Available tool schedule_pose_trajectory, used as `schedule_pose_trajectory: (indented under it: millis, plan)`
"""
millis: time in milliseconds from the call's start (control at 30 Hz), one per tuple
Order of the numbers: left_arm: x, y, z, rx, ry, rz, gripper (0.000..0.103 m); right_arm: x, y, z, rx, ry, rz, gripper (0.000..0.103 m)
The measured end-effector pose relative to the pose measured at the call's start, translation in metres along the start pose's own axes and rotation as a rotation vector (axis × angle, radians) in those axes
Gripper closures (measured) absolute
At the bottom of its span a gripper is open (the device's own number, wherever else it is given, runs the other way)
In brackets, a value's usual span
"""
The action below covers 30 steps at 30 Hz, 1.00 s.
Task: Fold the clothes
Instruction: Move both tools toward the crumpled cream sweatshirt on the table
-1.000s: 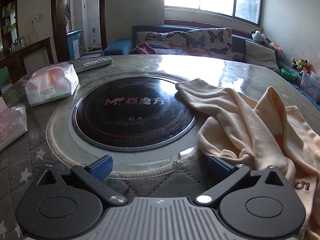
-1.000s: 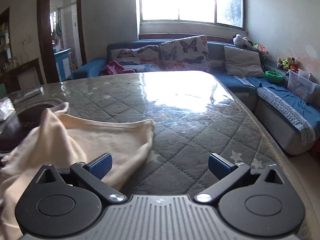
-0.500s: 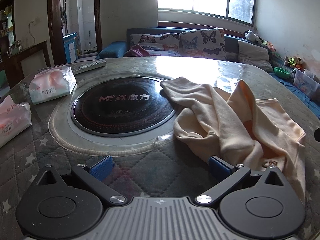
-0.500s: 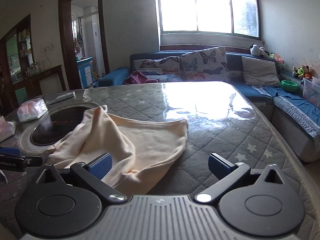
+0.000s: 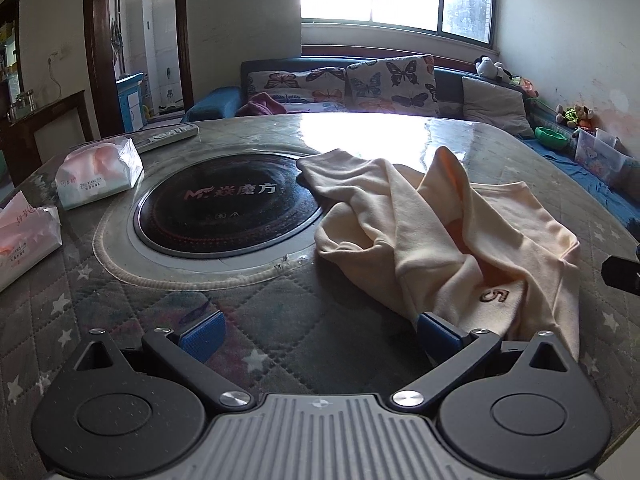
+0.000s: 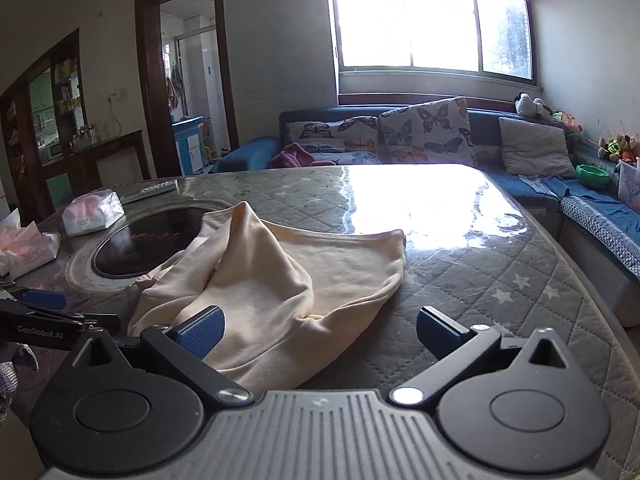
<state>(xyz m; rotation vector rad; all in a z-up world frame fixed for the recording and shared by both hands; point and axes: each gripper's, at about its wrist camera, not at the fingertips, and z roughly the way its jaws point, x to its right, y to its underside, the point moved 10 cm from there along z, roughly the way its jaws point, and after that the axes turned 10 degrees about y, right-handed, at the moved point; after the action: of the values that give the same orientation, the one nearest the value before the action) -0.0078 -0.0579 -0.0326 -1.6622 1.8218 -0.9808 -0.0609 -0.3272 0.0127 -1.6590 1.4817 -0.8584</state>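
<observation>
Holding both my left gripper (image 5: 318, 338) and right gripper (image 6: 320, 330) spread, empty. Crumpled cream knit garment with embroidered "5" (image 5: 440, 232) lies bunched on the quilted table (image 5: 280, 328), at 3 o'clock from the black round hotplate (image 5: 228, 204). Looks soft, light, floppy; I'd pinch hem corners near the 5.

Left gripper (image 5: 318, 330) jaws wide apart, nothing clamped. Right gripper (image 6: 318, 330) same: fingers fully spread, level, pointing forward.
</observation>
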Motion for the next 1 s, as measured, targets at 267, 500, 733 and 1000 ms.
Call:
schedule_pose_trajectory:
  millis: [267,500,733,1000]
  plan:
    - [0.010,0.004,-0.009,0.009,0.013,0.014,0.000,-0.008,0.008,-0.009,-0.007,-0.002,-0.038,0.000]
    - [0.021,0.010,-0.016,0.003,0.024,0.035,0.000,-0.013,0.017,-0.014,-0.035,-0.008,-0.053,0.000]
    - [0.033,0.020,-0.024,-0.017,0.044,0.055,0.000,-0.020,0.031,-0.019,-0.074,-0.024,-0.093,0.000]
    - [0.043,0.036,-0.029,-0.062,0.047,0.078,0.000,-0.020,0.044,-0.023,-0.111,-0.029,-0.106,0.000]
